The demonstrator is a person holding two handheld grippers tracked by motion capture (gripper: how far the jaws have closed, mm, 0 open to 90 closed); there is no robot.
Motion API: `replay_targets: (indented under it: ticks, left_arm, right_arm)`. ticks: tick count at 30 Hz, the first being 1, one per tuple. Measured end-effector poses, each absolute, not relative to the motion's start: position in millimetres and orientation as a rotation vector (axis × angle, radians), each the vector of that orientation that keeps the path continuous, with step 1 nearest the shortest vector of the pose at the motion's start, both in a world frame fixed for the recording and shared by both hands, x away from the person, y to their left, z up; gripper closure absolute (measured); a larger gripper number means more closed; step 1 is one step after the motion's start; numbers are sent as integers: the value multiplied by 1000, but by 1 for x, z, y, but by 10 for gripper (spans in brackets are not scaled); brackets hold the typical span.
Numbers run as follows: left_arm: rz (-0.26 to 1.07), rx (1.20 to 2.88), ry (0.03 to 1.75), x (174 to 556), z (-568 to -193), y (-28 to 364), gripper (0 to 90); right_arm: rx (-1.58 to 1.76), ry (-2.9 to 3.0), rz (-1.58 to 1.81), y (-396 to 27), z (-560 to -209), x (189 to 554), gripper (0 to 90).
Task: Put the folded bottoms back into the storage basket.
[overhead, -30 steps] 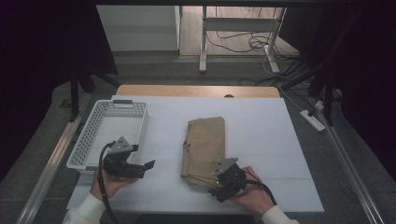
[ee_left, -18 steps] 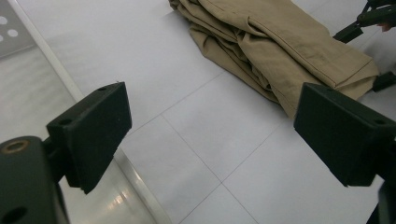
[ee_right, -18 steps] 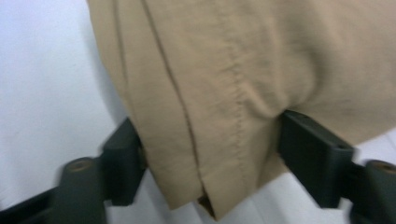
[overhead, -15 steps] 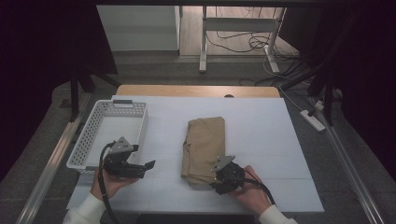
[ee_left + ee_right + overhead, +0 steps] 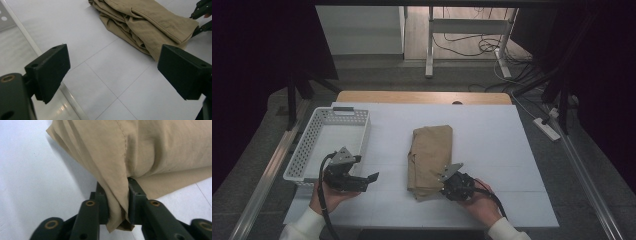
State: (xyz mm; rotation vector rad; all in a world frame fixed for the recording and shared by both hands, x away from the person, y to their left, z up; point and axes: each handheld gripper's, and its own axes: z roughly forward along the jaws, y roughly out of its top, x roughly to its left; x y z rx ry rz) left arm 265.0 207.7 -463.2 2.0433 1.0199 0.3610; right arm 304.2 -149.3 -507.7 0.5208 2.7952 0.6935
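White tabletop (image 5: 512, 150) is carrying the work, with dark floor lying around it. At its near edge, the right gripper (image 5: 118, 206) is clamping a fold of the folded tan cloth (image 5: 429, 155), its 2 jaws having just been closing onto the fabric now pinched between them. That cloth is lying at the middle of the tabletop, its near corner gathered in the grip. Toward the near left corner, the left gripper (image 5: 364, 181) is hovering with jaws wide apart, holding nothing, just beside the white basket (image 5: 314, 137) sitting along the left edge.
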Motion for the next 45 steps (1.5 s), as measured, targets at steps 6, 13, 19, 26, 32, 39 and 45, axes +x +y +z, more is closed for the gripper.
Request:
replay_targets:
  ticks: [6, 13, 19, 26, 32, 39, 45]
  left_arm:
    - [357, 2038, 1021, 265, -464, 209, 106]
    - [358, 2022, 1018, 264, -462, 209, 108]
    - [351, 2015, 1020, 265, -462, 210, 108]
    - [360, 2018, 1003, 269, -457, 203, 110]
    - [356, 2033, 961, 278, -448, 187, 109]
    - [358, 2033, 937, 299, -434, 174, 108]
    - [329, 2018, 928, 316, -426, 168, 110]
  right_arm:
    - [513, 2782, 693, -152, -506, 304, 832]
    - [542, 2760, 790, -158, -497, 304, 839]
    - [548, 2744, 843, -162, -494, 304, 841]
    - [560, 2747, 872, -164, -494, 304, 841]
    - [561, 2750, 888, -166, -495, 305, 841]
    - [567, 2750, 899, -167, -497, 305, 841]
    - [564, 2748, 904, -167, -497, 305, 840]
